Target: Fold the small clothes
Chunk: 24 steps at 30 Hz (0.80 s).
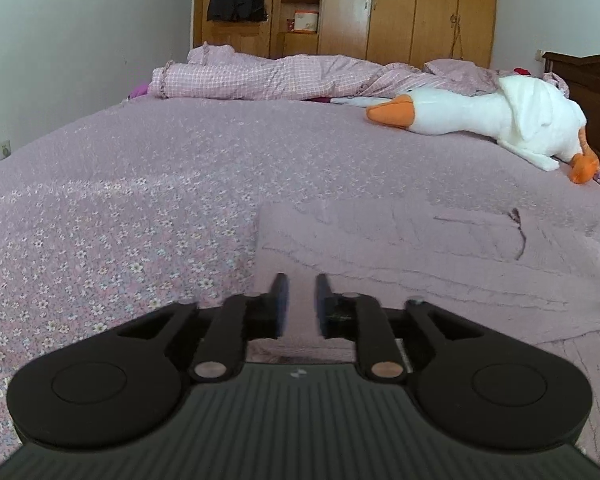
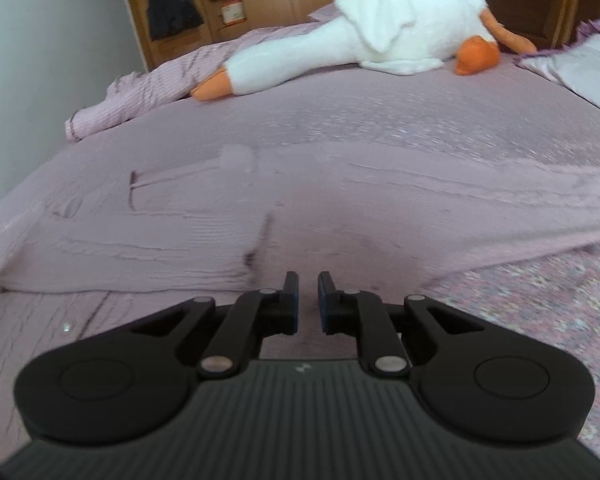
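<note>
garment (image 1: 420,256): mauve, flat on near bedspread (image 1: 140,184)
left gripper (image 1: 299,280): parted, empty
right gripper (image 2: 308,280): parted, empty
risk: shallow pinch snags bedspread too

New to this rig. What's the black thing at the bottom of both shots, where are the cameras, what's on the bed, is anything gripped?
No robot arm here: a person holds a two-finger gripper in each hand, and a fisheye camera on each looks forward along its fingers. The black hardware at the bottom is the gripper itself.

The left wrist view shows the left gripper; the right wrist view shows the right gripper. Both have a gap between the jaws and hold nothing.

Both hover over a mauve garment lying flat on a floral bedspread; the same garment is at. Farther back lie a white plush goose and a rumpled checked quilt, with a wooden wardrobe behind.
</note>
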Each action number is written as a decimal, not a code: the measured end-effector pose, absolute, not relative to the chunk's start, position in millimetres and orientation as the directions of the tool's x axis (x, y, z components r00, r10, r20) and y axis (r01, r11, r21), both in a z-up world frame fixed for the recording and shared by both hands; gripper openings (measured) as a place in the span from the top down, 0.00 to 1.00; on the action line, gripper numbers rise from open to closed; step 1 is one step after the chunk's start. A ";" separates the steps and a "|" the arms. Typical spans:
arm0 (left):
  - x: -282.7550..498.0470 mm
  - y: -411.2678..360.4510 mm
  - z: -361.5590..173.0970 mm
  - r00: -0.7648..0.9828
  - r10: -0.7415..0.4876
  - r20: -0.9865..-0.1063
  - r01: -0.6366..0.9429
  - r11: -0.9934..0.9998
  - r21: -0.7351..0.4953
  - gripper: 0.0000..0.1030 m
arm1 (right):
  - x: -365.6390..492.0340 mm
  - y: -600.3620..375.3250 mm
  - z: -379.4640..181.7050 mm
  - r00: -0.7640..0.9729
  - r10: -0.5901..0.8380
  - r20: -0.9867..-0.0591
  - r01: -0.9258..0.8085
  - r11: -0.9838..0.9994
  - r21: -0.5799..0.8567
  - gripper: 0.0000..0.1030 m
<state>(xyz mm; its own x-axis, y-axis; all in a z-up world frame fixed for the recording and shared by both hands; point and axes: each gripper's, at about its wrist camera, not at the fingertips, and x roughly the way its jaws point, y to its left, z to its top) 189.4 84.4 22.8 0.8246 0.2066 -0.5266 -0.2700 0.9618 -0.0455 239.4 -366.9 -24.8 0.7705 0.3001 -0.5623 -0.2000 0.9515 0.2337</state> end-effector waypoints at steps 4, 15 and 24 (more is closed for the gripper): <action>186.2 72.8 23.9 0.848 0.191 -0.494 -0.248 0.967 -0.053 0.45 | 236.3 -391.7 -27.2 0.780 0.296 -0.551 -0.163 0.947 0.278 0.86; 187.5 22.3 35.4 0.882 0.140 -0.450 -0.165 0.986 -0.017 0.16 | 213.7 -520.0 -14.3 0.879 0.106 -0.464 0.129 0.885 0.448 0.25; 224.0 -27.9 46.7 0.918 0.078 -0.389 -0.087 0.996 -0.005 0.13 | 204.6 -630.1 -20.1 0.923 -0.011 -0.386 0.292 0.674 0.679 0.26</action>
